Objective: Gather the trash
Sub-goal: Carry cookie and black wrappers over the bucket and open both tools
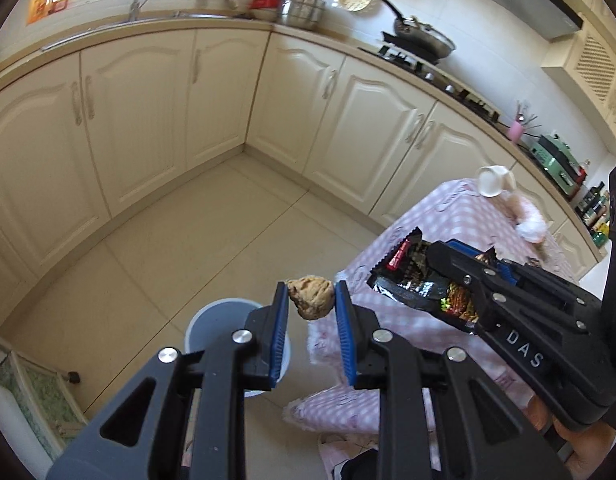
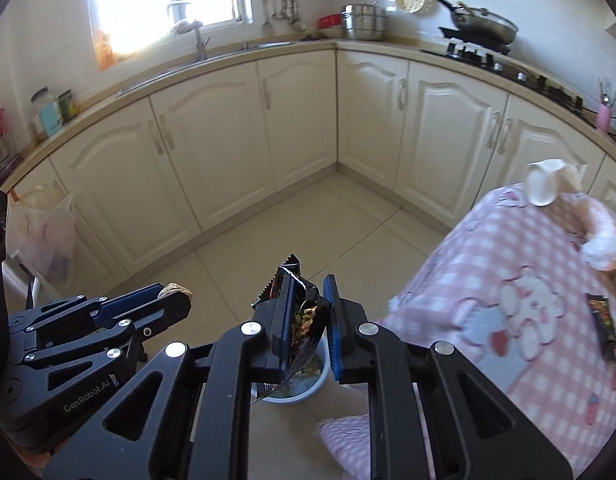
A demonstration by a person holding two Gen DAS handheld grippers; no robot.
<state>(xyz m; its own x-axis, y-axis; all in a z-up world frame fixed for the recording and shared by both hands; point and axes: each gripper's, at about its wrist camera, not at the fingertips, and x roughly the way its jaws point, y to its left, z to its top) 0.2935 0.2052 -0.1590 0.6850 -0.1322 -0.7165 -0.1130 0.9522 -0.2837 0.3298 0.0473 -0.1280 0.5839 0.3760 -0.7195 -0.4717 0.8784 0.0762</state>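
While both tools hang over the tiled floor beside the desk, each carries one piece of trash. The left tool [image 1: 311,304] is clamped on a tan, crumpled lump [image 1: 312,297], which sits between its blue pads [image 1: 279,330] with its top sticking out past the tips. Directly under that tool, at about 7 o'clock from the lump in the left wrist view, stands a pale blue bin [image 1: 215,316] on the floor, partly covered by the left finger. The right tool [image 2: 308,312] pinches a dark, glossy snack wrapper [image 2: 303,316] with a jagged torn edge; the wrapper stands upright between the pads and its lower part hangs down toward the bin [image 2: 303,384], seen below it in the right wrist view. In the left wrist view the right tool reaches in from 3 o'clock, with the wrapper spread out past its fingers. The desk [image 2: 548,248], draped in a pink checked cloth, lies at 3 o'clock of the right tool; a white cup [image 2: 542,184] lies on its side at the far edge, and another dark wrapper [image 2: 606,320] rests near the right rim.
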